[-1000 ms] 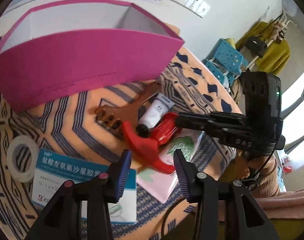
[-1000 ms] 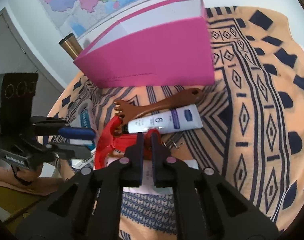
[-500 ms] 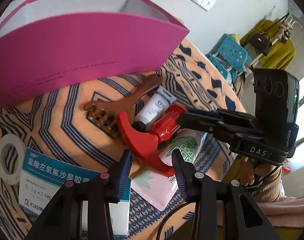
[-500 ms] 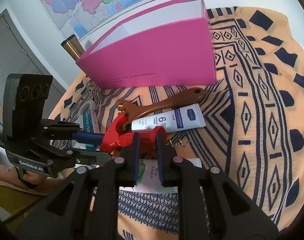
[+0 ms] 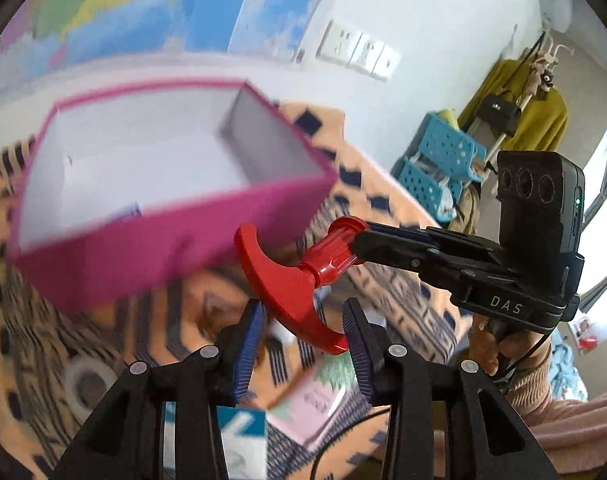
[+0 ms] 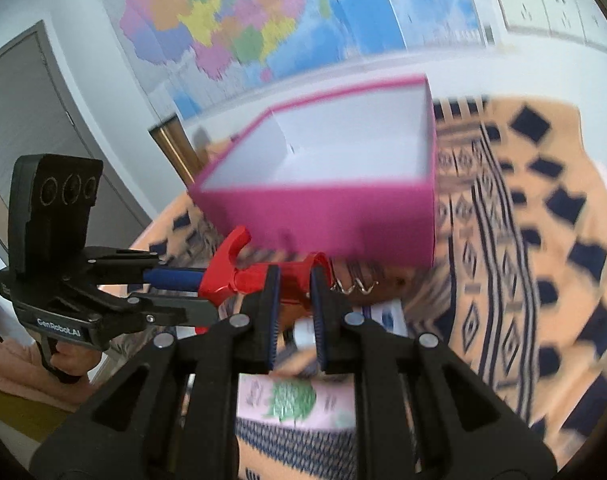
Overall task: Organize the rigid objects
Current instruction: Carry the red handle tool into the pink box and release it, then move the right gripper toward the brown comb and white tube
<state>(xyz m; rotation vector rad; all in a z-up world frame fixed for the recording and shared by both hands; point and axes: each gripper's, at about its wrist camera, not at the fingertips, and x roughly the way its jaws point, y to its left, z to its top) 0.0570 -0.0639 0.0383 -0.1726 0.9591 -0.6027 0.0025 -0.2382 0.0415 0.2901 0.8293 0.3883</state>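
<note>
My right gripper (image 6: 294, 312) is shut on the ribbed barrel of a red corkscrew (image 6: 259, 276) and holds it in the air in front of the pink box (image 6: 323, 212); its metal spiral (image 6: 355, 286) sticks out to the right. In the left wrist view the corkscrew (image 5: 295, 280) hangs with its curved red handle between my left gripper's (image 5: 303, 338) open jaws, which do not clamp it. The pink box (image 5: 151, 236) is open-topped with a white inside. A white tube (image 6: 383, 316) lies on the cloth below.
A patterned orange and navy cloth (image 6: 523, 260) covers the table. A pink packet (image 6: 291, 400), a blue and white medicine box (image 5: 239, 432) and a tape roll (image 5: 85, 384) lie near the front edge. A wall with a map stands behind the box.
My right gripper has lifted the red corkscrew off the cloth and up towards the pink box. Both cameras have risen and now look into the box from above.
</note>
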